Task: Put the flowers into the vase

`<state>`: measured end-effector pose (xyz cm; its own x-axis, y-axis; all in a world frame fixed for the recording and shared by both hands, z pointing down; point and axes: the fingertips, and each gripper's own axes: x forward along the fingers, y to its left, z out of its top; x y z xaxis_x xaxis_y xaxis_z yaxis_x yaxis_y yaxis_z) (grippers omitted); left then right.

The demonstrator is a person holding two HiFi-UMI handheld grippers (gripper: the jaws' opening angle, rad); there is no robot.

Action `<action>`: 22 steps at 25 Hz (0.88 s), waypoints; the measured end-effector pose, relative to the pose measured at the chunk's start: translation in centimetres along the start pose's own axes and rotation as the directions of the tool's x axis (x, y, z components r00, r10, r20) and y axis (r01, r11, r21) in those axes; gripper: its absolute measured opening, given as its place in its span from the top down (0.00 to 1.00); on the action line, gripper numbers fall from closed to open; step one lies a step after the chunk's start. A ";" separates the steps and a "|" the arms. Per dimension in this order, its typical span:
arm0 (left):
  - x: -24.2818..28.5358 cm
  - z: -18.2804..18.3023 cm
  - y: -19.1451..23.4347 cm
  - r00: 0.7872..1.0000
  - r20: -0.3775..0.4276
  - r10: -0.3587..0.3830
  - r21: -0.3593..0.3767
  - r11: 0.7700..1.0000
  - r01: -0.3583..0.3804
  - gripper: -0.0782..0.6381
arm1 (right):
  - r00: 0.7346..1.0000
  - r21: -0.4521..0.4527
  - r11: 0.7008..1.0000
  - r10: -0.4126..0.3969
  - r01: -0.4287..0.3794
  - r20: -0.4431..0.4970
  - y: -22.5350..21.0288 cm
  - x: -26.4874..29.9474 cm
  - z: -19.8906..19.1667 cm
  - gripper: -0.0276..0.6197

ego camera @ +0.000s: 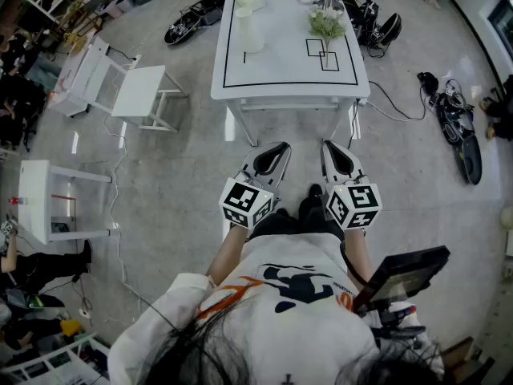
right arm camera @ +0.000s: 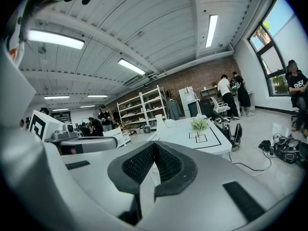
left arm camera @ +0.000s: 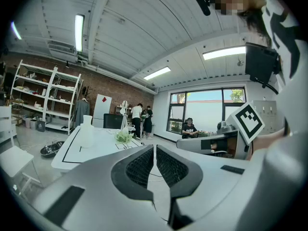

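Green flowers (ego camera: 327,24): lying on the table's far right part, over the outlined squares.
Vase (ego camera: 248,24): white, upright on the far left part, well apart from the flowers.
Table (ego camera: 288,93): white, with a black line round its top; I stand back from its near edge.
Left gripper (ego camera: 280,147): jaws together, nothing between them, held near my waist, short of the table.
Right gripper (ego camera: 329,146): jaws together too, empty, just beside the left one.
Chair (ego camera: 143,91): white, on the floor left of the table.
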<state>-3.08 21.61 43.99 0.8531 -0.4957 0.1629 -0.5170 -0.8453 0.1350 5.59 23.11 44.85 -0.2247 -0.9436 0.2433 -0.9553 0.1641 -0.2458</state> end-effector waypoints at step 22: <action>-1.4 -0.5 1.2 1.000 0.000 -0.016 -0.003 1.000 0.016 0.88 | 1.000 0.002 1.000 0.002 -0.002 -0.009 1.5 1.1 -0.8 0.94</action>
<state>-4.93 21.38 44.42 0.8612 -0.4822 0.1610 -0.5036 -0.8524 0.1409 3.72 22.57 45.49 -0.2283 -0.9406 0.2514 -0.9545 0.1654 -0.2482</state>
